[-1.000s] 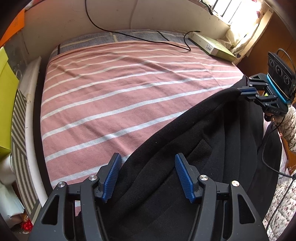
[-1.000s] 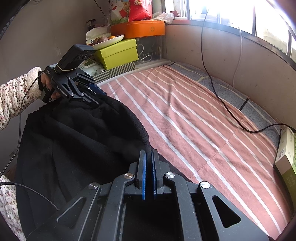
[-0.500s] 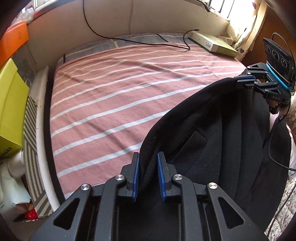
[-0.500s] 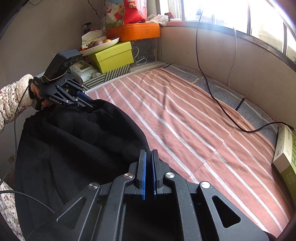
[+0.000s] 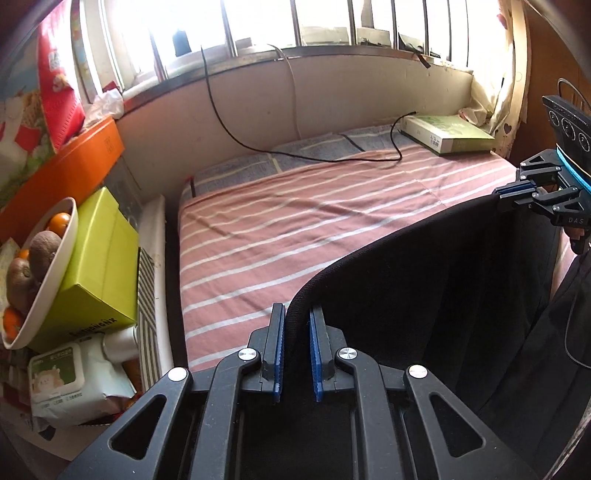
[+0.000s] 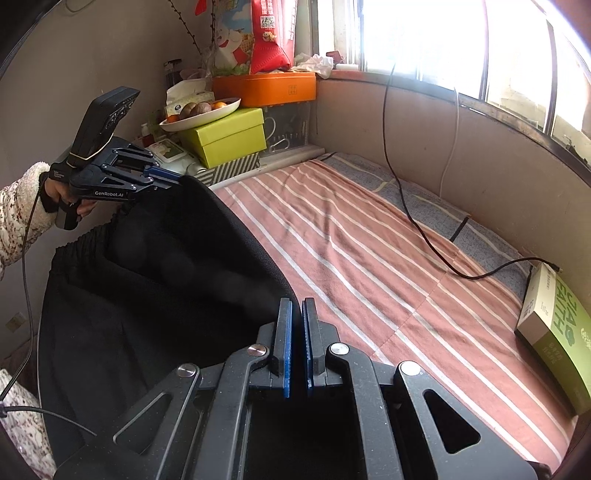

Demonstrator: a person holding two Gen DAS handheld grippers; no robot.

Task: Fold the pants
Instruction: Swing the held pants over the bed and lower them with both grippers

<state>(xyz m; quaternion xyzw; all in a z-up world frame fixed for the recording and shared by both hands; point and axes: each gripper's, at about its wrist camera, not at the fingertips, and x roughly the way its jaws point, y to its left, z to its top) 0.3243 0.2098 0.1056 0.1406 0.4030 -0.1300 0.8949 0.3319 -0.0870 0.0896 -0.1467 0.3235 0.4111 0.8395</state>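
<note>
The black pants [image 5: 424, 295] hang in the air between the two claws, their top edge stretched in a shallow arc from one to the other and the rest dropping below, off the near side of the bed. The left gripper [image 5: 297, 354] is clenched on a thick fold of that edge; its jaws have just been closing, and the cloth sits pinched between the blue pads. The right gripper [image 6: 297, 349] is clamped tight on the other end of the same edge, with thin fabric between its pads. Holding both ends apart and raised likely serves to spread the garment flat before it is laid down for folding, a step not yet done.

Ahead of both claws lies the striped bedsheet [image 5: 314, 229], pink with white lines, bare but for a black cable [image 5: 332, 157] trailing across its far side and a green box [image 5: 448, 134] in the far corner. To the left gripper's left stand a yellow-green box [image 5: 99, 266], a fruit bowl [image 5: 37, 273] and an orange box [image 5: 62, 173]. A barred window [image 5: 295, 22] runs along the far wall.
</note>
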